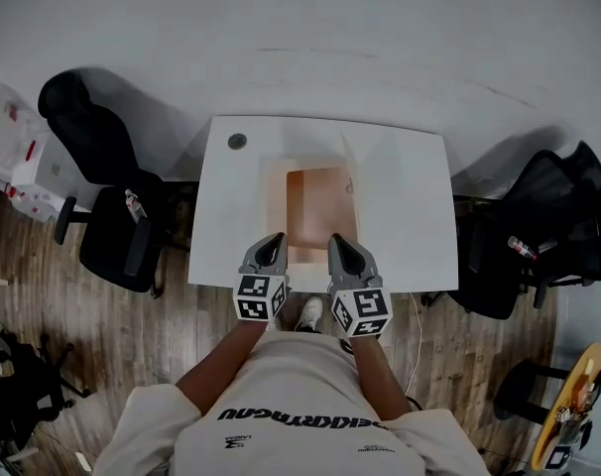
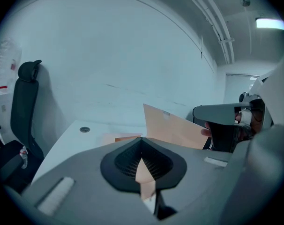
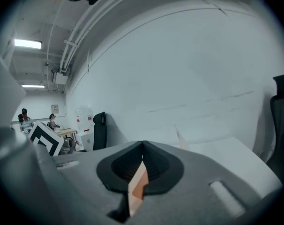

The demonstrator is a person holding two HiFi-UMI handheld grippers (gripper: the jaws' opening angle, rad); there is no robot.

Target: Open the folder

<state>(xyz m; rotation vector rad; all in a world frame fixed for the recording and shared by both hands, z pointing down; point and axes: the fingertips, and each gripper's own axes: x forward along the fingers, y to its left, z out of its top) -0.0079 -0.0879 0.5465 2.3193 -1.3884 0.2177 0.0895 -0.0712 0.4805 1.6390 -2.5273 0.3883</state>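
Note:
A tan folder (image 1: 318,211) lies in the middle of the white table (image 1: 410,216), near the front edge. My left gripper (image 1: 273,241) is at its near left corner and my right gripper (image 1: 338,243) at its near right corner. In the left gripper view the left gripper (image 2: 143,165) is shut on a tan sheet edge of the folder. A cover (image 2: 172,128) stands lifted and tilted toward the right gripper (image 2: 221,114). In the right gripper view the right gripper (image 3: 141,172) is shut on a tan and orange folder edge (image 3: 138,186).
A black office chair (image 1: 107,196) stands left of the table and another (image 1: 548,226) to the right. A round cable hole (image 1: 237,141) sits at the table's far left corner. White boxes (image 1: 13,147) are stacked at far left. A wall lies beyond the table.

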